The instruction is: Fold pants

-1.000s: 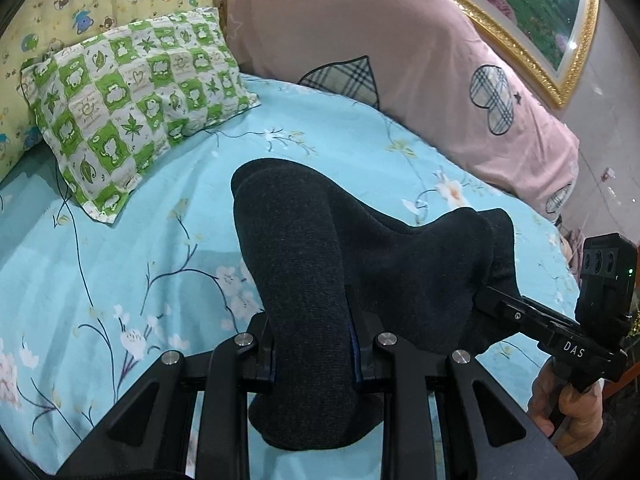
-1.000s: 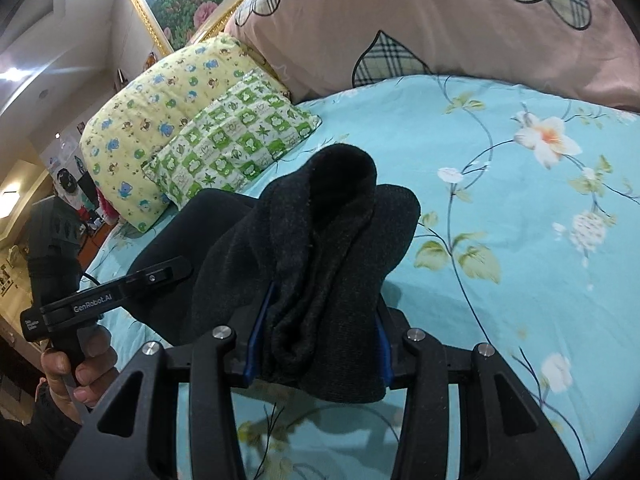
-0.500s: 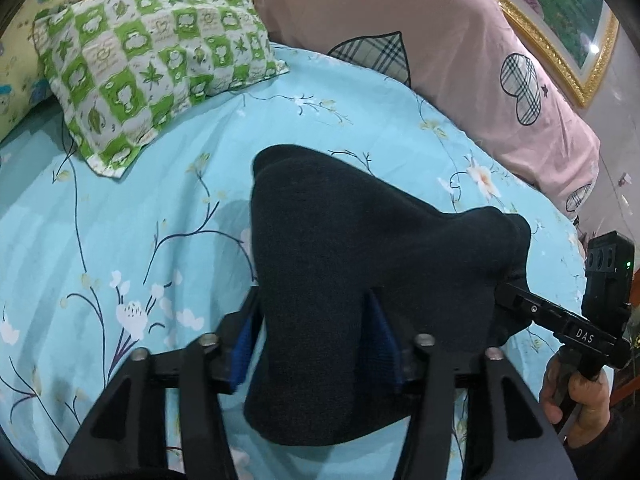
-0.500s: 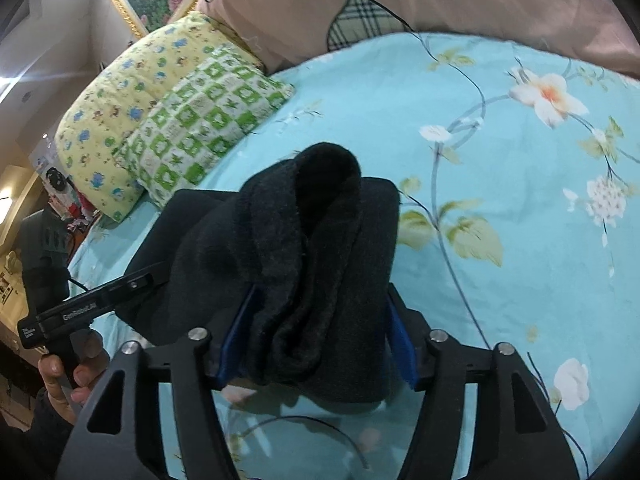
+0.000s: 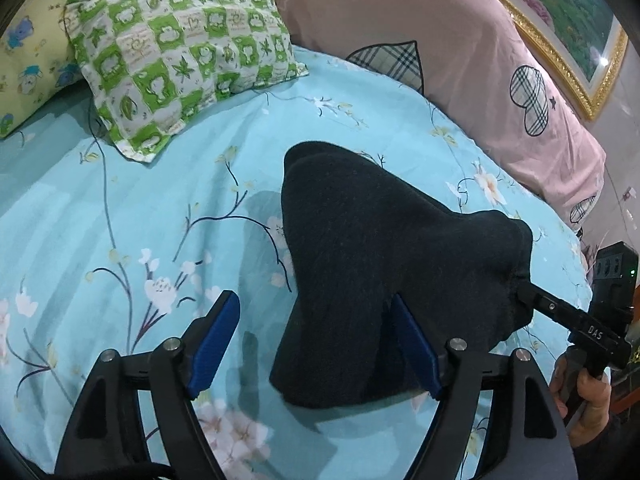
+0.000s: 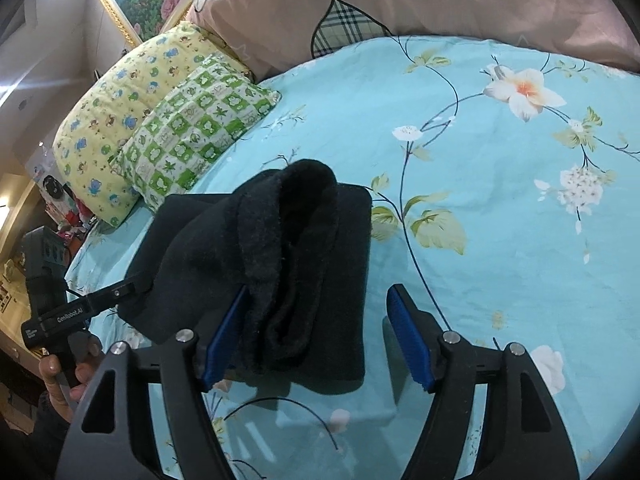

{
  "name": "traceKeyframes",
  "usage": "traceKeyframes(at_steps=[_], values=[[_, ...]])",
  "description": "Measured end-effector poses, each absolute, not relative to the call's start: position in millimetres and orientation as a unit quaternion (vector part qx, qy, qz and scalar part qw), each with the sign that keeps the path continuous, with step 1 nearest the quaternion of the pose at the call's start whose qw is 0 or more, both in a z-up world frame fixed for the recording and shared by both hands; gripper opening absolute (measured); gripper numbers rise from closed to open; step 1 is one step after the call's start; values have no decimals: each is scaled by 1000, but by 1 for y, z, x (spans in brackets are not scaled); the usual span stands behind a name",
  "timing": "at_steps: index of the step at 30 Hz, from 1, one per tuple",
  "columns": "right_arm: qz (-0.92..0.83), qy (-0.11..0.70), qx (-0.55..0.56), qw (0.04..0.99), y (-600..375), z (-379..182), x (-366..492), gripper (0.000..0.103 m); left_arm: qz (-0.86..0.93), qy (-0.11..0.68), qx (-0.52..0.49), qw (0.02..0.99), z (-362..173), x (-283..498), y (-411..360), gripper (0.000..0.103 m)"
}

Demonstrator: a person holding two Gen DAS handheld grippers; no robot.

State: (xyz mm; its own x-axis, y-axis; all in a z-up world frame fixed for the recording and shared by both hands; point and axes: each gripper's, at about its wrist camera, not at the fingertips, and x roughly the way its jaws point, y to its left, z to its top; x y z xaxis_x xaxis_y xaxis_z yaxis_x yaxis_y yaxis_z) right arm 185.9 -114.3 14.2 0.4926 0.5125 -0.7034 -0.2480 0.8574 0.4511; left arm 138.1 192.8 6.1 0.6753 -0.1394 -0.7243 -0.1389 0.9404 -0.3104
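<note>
The dark folded pants (image 5: 372, 264) lie in a thick bundle on the light blue flowered bed sheet (image 5: 120, 216). My left gripper (image 5: 316, 344) is open, its blue pads wide apart; the pants' near end lies against the right pad. My right gripper (image 6: 316, 336) is open too; the bundle (image 6: 288, 256) rests against its left pad, with a gap to the right pad. Each gripper's tip shows at the pants' far end in the other's view.
A green checked pillow (image 5: 180, 64) and a yellow pillow (image 6: 120, 116) lie at the head of the bed. A large pink cushion (image 5: 460, 80) runs along the back under a gold-framed picture (image 5: 560, 12). The bed's edge is near the hands.
Both grippers were shut on the ends of the pants; both have opened and let go. The bundle has settled on the sheet.
</note>
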Motion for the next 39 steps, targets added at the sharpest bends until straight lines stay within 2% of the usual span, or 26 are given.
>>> traceKeyframes(at_steps=[2,6,15,30,39], values=[[232,445,149,852,-114,19,183,73,2,402,-167,900,9,133,193,80],[252,422,145,858,-111,32,172,85,0,399,-156,904,13,123,191,81],[276,411,102,863,-99,44,155,94,11,392,-88,916,16,101,172,82],[284,423,36,860,-77,29,130,96,35,383,21,923,6,79,130,82],[253,407,19,877,-74,26,122,96,39,378,31,925,1,78,125,83]])
